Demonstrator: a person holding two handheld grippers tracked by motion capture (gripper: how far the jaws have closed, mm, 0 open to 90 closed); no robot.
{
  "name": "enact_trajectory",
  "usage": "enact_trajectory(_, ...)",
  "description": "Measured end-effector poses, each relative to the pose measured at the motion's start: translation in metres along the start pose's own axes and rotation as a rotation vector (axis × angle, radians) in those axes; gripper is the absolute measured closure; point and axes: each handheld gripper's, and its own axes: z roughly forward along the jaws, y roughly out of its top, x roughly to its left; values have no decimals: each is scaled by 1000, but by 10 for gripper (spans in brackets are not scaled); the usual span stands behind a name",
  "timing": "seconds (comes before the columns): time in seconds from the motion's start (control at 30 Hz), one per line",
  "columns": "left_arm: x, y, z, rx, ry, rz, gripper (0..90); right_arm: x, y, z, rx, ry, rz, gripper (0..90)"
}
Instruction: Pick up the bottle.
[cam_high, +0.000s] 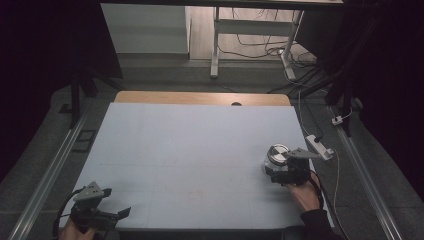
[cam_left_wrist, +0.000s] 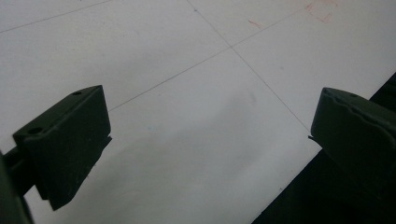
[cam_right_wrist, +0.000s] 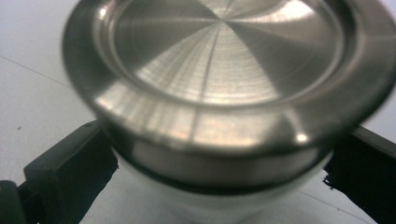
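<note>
So the right claw (cam_high: 278, 169) has its two black jaws closed around the body of a small clear glass jar with a brushed steel lid (cam_high: 276, 156), just under the lid's rim, which probably gives it a ledge so the jar can't slip down. The jar sits near the right edge of the pale blue-grey bench (cam_high: 190, 150). Way over at the near left corner, the left claw (cam_high: 117, 216) hangs wide open with nothing between its jaws, parked well apart, I'd guess waiting its turn.
</note>
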Motion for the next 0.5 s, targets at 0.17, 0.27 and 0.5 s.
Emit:
enact_trajectory(0.17, 0, 0, 0, 1, 1, 1, 0, -2, 2, 5, 5, 6, 5, 0)
enact_trajectory(0.27, 0, 0, 0, 1, 0, 2, 0, -3, 3, 7, 1, 14, 8, 0)
enact_trajectory(0.5, 0, 0, 0, 4, 0, 4, 0, -2, 4, 11, 5, 10, -3, 4)
